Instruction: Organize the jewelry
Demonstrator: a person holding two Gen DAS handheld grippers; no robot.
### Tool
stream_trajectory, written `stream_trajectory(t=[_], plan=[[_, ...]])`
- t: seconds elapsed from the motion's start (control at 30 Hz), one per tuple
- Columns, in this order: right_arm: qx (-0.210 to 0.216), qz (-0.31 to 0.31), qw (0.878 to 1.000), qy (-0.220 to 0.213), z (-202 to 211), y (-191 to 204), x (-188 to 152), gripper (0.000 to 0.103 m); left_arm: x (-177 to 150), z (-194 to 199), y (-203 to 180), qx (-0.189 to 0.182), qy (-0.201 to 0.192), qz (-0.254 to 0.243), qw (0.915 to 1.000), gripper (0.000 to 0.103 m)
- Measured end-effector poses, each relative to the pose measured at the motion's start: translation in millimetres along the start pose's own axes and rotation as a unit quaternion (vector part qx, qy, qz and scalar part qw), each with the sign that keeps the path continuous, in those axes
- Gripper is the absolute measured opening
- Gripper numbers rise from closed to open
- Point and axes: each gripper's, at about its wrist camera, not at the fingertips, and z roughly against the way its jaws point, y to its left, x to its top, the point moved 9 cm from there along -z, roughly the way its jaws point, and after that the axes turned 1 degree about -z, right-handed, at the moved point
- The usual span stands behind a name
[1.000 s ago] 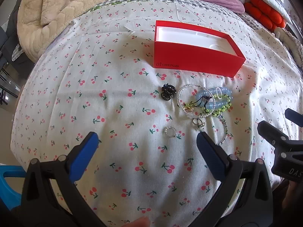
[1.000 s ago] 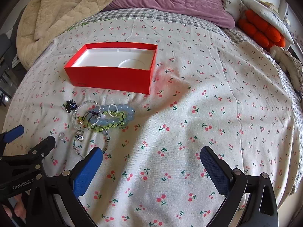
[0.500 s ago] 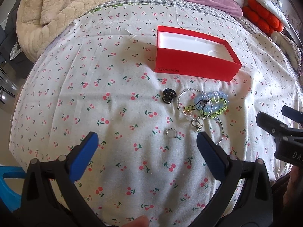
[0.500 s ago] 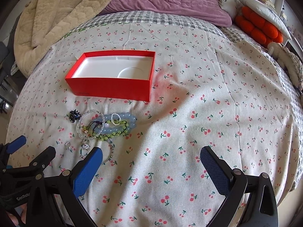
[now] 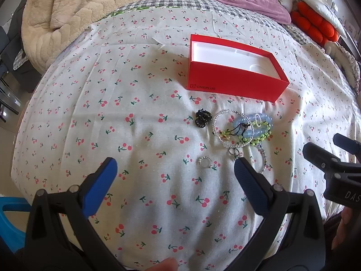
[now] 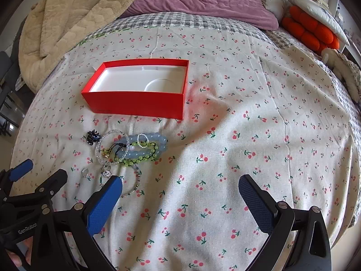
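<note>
Jewelry pile [image 5: 244, 131] at 6 o'clock of empty red box [image 5: 234, 88], untouched | left gripper [image 5: 173, 169] and right gripper [image 6: 180, 186] both gaping, empty | cameras pulled back then closer within a second | judged: pickup not begun, small ring [image 5: 204, 161] nearest.

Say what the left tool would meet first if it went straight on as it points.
Probably the small silver ring lying on the cherry-print bedsheet, roughly between the open left tool's fingers; depth is uncertain.
</note>
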Motion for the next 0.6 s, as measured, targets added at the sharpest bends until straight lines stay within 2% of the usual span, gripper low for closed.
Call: stream_trajectory(t=[0.6], plan=[[0.002, 0.003, 1.0, -0.001, 4.8, 1.6, 4.3, 0.103, -0.1, -2.0, -2.6, 0.002, 0.001, -0.002, 1.0, 0.103]])
